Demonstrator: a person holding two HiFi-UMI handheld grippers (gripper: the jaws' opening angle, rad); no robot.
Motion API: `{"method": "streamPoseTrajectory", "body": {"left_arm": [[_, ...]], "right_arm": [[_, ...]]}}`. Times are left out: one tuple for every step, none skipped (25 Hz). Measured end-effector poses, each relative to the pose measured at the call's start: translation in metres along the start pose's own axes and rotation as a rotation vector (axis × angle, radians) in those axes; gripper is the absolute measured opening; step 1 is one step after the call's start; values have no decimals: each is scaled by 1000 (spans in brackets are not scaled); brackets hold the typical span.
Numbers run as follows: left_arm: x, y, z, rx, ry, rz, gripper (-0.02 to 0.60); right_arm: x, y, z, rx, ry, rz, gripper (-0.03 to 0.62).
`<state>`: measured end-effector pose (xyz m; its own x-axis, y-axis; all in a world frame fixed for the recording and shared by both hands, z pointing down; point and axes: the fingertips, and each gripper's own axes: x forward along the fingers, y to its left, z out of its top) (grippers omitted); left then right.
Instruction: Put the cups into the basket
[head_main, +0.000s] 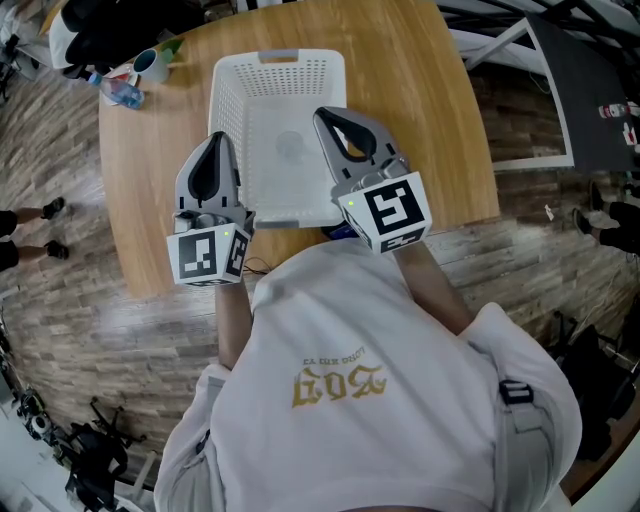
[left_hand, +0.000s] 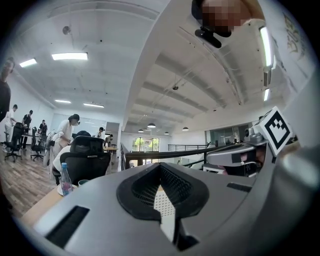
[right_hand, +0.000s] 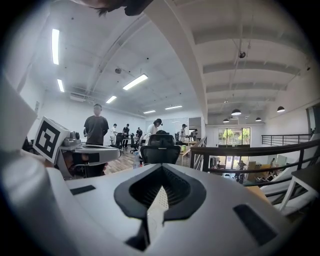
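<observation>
Basket (head_main: 278, 75), white, lies just ahead between both jaw pairs, faint unidentifiable round shape (head_main: 290, 146) inside; left gripper (head_main: 216, 140) and right gripper (head_main: 322, 115) jaws clenched together on nothing.

Left tool (head_main: 214, 140), right tool (head_main: 325, 116) held side by side, tips forward, jaws together, apparently empty.

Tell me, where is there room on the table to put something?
Bare wood lies right of the basket, out to the table edge, and left of it below the bottle. The far left corner is crowded.
</observation>
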<state>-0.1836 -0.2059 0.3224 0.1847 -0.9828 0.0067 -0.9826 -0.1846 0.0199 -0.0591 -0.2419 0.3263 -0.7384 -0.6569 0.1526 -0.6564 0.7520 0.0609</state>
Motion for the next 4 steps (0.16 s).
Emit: {"method": "streamPoseTrajectory", "body": {"left_arm": [[0, -1, 0, 1, 1, -6, 6], [1, -3, -1, 2, 1, -11, 6], [1, -4, -1, 4, 2, -15, 6], [2, -5, -1, 6, 2, -19, 6]], "right_arm": [[0, 0, -1, -1, 4, 0, 9], [0, 1, -2, -4, 8, 0, 9], [0, 0, -3, -8, 12, -1, 9], [0, 0, -4, -13, 16, -2, 9]]}}
